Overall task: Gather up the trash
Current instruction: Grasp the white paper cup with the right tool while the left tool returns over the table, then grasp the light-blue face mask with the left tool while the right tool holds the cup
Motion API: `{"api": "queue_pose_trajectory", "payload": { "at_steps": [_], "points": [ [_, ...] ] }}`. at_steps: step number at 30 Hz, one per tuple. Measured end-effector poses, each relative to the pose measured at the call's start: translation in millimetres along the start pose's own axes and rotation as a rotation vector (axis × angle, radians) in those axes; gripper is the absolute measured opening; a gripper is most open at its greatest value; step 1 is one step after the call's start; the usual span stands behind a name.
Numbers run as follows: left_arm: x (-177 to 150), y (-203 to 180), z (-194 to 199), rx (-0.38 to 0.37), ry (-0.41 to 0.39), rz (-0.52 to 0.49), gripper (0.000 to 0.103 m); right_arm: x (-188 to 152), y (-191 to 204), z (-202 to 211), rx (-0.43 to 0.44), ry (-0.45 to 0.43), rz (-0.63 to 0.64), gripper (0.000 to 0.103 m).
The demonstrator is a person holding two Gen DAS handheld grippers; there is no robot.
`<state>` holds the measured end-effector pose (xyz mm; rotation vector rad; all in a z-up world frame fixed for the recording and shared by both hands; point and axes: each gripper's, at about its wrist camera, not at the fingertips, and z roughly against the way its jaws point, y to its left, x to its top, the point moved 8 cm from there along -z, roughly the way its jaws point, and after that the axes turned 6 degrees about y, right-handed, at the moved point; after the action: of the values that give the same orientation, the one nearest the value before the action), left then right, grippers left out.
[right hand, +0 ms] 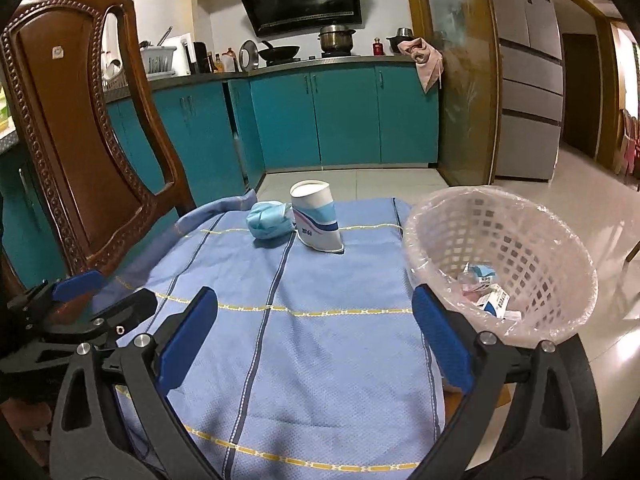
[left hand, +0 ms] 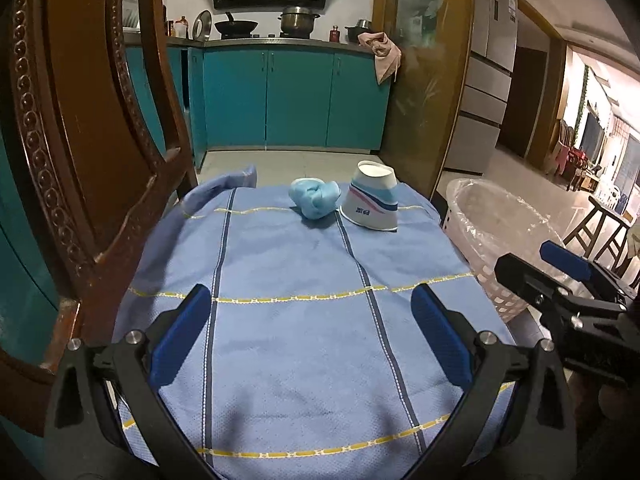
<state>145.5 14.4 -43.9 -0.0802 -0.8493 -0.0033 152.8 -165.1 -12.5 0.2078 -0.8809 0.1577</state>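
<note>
Your lined basket [right hand: 520, 240] holds several small wrappers [right hand: 486, 290]. A crushed paper cup [right hand: 316, 216] stands inverted beside a balled blue mask [right hand: 268, 224] on the cloth's [right hand: 280, 360] far end. Both tools, left [left hand: 312, 344] and right [right hand: 316, 340], gape wide, empty.

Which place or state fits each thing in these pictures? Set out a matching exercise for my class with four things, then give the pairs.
Things
1. paper cup
2. crumpled blue mask
3. lined basket
4. pink cloth

Places or states
A. hangs over the kitchen counter's edge
B. stands upside down on the blue cloth
C. holds scraps of packaging
D. lies beside the cup, nearer the wooden chair

Pairs: 1-B, 2-D, 3-C, 4-A
</note>
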Motion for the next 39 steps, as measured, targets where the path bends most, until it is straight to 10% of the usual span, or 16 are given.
{"api": "queue_pose_trajectory", "payload": {
  "at_steps": [7,17,19,22,33,39],
  "points": [
    [3.9,11.2,0.3,0.011,-0.012,0.039,0.100,37.5,4.9,-33.9,-0.003,0.007,0.067,0.096],
    [3.3,24.9,-10.8,0.014,0.006,0.066,0.099,77.1,4.0,-182.7,-0.027,0.186,0.141,0.082],
    [3.4,24.8,-13.0,0.014,0.011,0.059,0.099,77.9,-0.8,-203.2,-0.026,0.233,0.106,0.074],
    [3.6,24.0,-17.9,0.018,0.017,0.052,0.099,70.8,-4.0,-216.5,0.023,0.308,0.056,0.032],
    [59.4,-11.7,-94.2,-0.017,0.046,-0.030,0.100,65.7,-46.2,-53.8,0.081,0.036,-0.125,0.027],
    [96.1,-29.0,-180.4,0.009,0.122,-0.119,0.099,52.5,-55.6,-46.3,0.104,0.029,-0.142,0.027]
  ]
}}
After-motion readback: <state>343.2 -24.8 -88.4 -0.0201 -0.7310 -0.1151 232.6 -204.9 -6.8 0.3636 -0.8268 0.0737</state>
